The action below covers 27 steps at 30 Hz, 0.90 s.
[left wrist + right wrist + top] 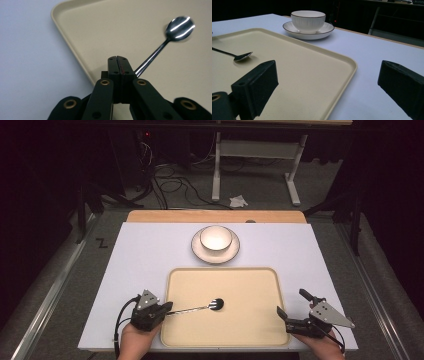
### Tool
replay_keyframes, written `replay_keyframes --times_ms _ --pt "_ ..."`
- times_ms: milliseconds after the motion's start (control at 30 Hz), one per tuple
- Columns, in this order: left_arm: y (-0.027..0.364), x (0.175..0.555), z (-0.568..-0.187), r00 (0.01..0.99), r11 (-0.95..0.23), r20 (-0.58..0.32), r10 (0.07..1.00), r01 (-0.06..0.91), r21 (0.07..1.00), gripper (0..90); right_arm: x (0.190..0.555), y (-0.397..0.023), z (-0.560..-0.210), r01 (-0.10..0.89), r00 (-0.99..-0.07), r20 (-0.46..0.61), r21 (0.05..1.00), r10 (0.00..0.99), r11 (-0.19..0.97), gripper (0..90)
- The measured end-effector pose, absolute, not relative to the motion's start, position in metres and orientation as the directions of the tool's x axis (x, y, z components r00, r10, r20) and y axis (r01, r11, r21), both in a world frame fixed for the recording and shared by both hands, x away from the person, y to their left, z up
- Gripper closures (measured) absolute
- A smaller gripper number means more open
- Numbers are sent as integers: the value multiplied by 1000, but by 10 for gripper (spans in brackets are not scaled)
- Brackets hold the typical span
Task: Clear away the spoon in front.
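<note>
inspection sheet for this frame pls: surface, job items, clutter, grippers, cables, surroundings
Surface: white tabletop, wooden strip along its far edge.
Job's things: beige tray at near centre; spoon over the tray, handle in the left gripper; white bowl on a saucer beyond the tray.
Clutter: nothing seen on the table.
Grippers: left gripper shut on the spoon handle at the tray's left edge; right gripper open, jaws straddling the tray's right rim, holding nothing.
Cables: gripper cable looping by the left hand; loose cables on the floor behind.
Surroundings: dark room, white table frame, crumpled paper on the floor.
</note>
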<state>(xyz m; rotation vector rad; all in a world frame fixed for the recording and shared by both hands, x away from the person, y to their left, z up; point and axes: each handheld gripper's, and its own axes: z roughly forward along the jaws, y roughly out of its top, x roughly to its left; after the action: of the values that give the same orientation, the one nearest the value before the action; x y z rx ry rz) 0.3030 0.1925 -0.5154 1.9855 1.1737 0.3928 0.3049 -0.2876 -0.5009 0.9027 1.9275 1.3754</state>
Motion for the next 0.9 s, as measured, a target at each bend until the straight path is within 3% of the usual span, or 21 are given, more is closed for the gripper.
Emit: replay_keyframes --times_ms 467,900 --pt "185 301 -519 543 -334 -68 837 605 723 900 305 -287 -501 183 -594 -86 954 800 238 36" --pt "165 279 -513 639 -448 -37 769 578 682 900 304 -286 -501 185 -594 -84 954 800 238 36"
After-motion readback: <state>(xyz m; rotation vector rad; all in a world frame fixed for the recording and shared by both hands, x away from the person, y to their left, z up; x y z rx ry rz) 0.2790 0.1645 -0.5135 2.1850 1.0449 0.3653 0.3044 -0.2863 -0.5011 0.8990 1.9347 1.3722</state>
